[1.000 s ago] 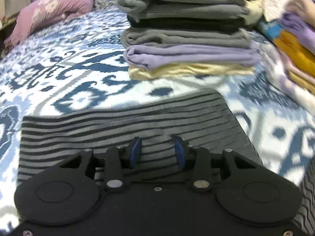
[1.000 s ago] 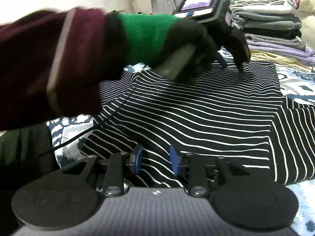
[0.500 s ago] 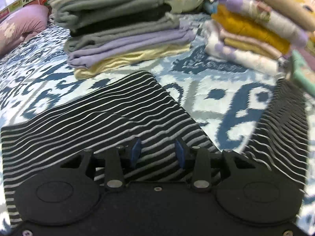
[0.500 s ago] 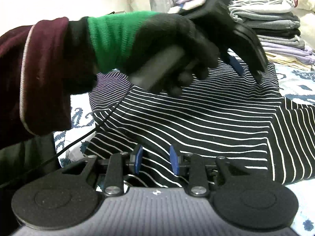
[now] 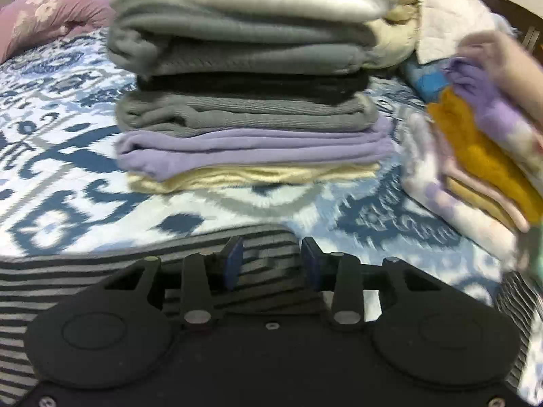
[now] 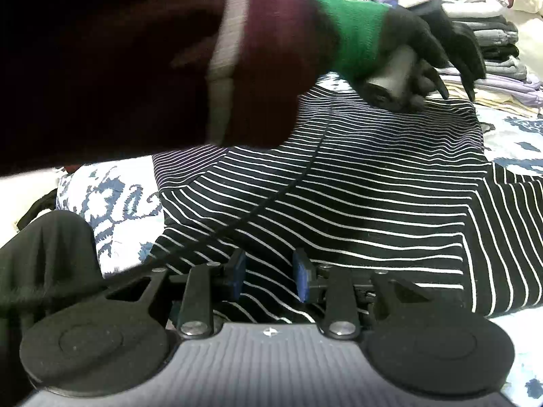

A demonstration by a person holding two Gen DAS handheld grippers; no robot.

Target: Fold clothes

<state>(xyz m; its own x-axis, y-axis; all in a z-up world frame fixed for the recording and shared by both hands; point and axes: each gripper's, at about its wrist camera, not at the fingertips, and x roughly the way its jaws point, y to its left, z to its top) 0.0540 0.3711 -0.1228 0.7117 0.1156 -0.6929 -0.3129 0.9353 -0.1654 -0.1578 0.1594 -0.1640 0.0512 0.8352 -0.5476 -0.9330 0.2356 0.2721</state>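
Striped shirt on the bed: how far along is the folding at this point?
Done: a tall stack of folded clothes stands on the patterned bedspread, a second pile beside it. In hand: the striped shirt lies flat, partly folded, one side turned in. The left tool hovers at its far edge; the right tool sits over the near edge, neither gripping. Left: final folds and stacking.

The sleeve (image 6: pixel 118 68) blocks the whole upper left of the right wrist view. Left wrist view is motion-blurred; the right-hand clothes pile (image 5: pixel 482 156) gets cut off at the edge.
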